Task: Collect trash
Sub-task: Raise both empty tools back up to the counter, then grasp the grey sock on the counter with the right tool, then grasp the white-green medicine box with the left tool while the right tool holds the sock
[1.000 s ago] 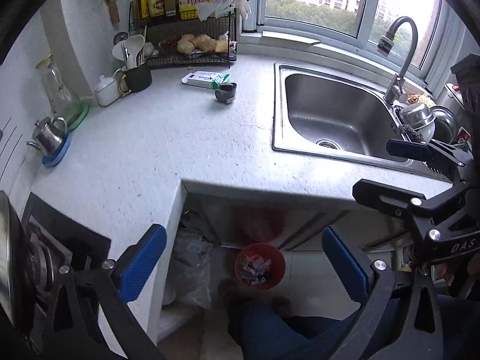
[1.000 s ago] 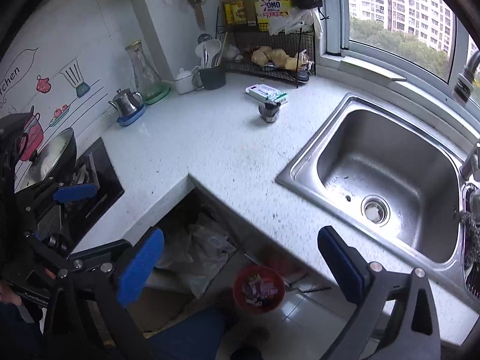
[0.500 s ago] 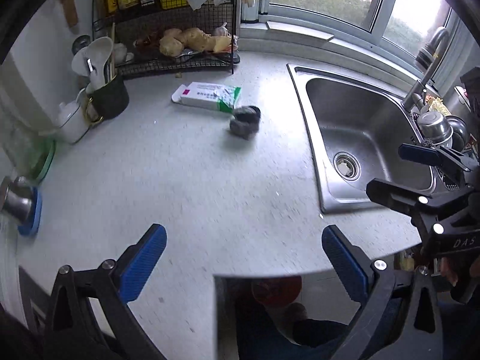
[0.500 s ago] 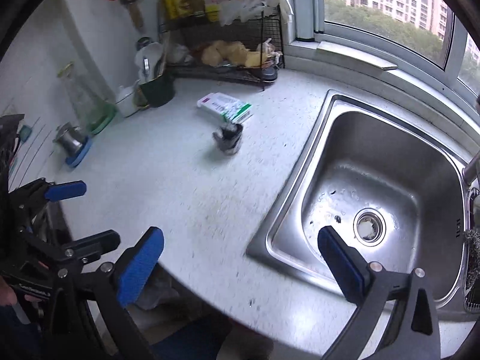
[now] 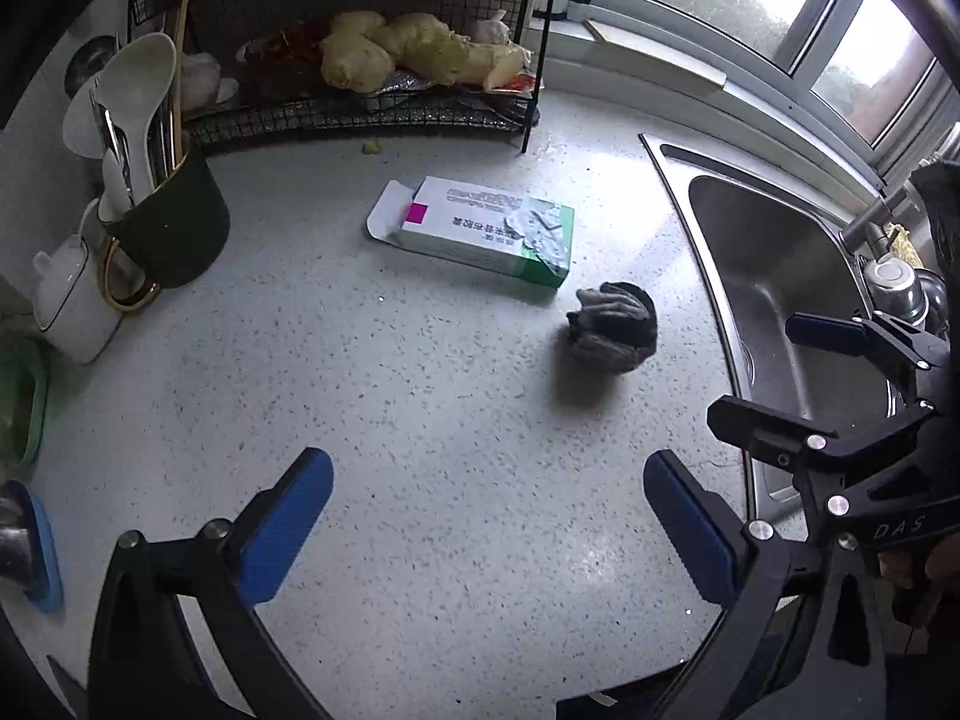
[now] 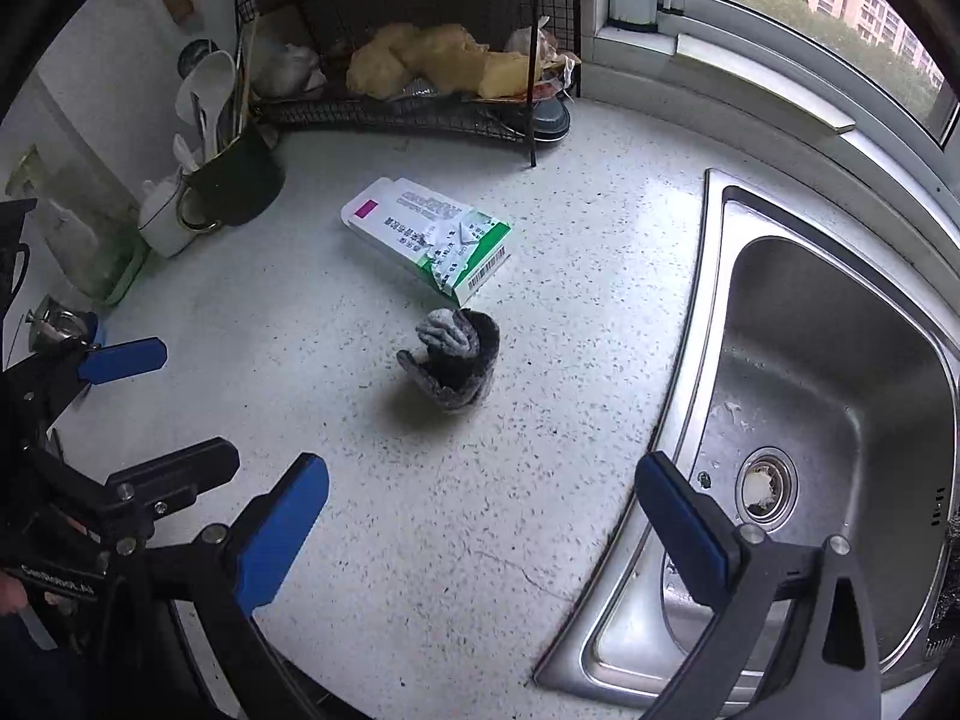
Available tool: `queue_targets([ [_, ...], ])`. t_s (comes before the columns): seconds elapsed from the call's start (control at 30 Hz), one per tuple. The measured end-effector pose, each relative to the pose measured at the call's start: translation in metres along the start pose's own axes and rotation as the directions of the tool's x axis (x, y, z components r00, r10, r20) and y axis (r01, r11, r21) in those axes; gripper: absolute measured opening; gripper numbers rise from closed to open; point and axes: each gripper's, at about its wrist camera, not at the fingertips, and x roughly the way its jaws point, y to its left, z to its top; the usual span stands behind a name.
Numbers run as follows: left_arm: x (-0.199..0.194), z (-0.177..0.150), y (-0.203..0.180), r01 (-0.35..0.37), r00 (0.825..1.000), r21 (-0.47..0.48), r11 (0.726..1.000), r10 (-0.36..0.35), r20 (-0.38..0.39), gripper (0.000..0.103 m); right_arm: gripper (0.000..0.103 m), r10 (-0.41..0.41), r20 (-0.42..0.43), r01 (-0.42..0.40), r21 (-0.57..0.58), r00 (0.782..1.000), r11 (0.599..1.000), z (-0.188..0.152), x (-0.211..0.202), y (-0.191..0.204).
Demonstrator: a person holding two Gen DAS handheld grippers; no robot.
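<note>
A white and green medicine box with a crumpled blister pack on it lies on the speckled counter; it also shows in the right wrist view. A crumpled dark grey wad sits just in front of it, also seen in the right wrist view. My left gripper is open and empty, above the counter short of both items. My right gripper is open and empty, also short of the wad. Each gripper shows at the edge of the other's view.
A steel sink lies to the right with a tap at its far side. A black wire rack holding ginger stands at the back. A dark utensil cup and a white pot stand back left.
Both grippers have moved forward from over the counter's front edge and the red bin below to above the counter, close to the box and the wad. Both stayed open.
</note>
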Motion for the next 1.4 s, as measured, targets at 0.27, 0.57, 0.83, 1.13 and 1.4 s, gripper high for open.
queue_targets([
  [0.27, 0.029, 0.022, 0.025, -0.014, 0.997, -0.004, 1.000, 0.013, -0.075, 0.103, 0.100, 0.030, -0.092, -0.028, 0.018, 0.995, 0.999, 0.029, 0.035, 0.003],
  [0.57, 0.039, 0.031, 0.047, 0.001, 0.995, -0.032, 0.999, -0.004, -0.098, 0.103, 0.077, 0.020, -0.154, -0.019, 0.007, 0.988, 1.000, 0.042, 0.061, 0.010],
  [0.83, 0.041, 0.031, 0.053, 0.007, 0.995, -0.029, 1.000, -0.010, -0.104, 0.103, 0.038, -0.011, -0.189, 0.009, -0.009, 0.982, 1.000, 0.043, 0.069, 0.014],
  [1.13, 0.040, 0.056, 0.035, 0.052, 0.996, 0.190, 0.980, -0.037, -0.082, 0.103, 0.027, 0.002, -0.154, -0.005, -0.017, 0.988, 1.000, 0.033, 0.045, 0.013],
  [1.4, 0.046, 0.078, 0.005, 0.079, 0.997, 0.539, 0.839, -0.054, -0.063, 0.103, 0.027, -0.047, -0.110, 0.045, -0.022, 0.993, 0.999, 0.020, 0.010, -0.006],
])
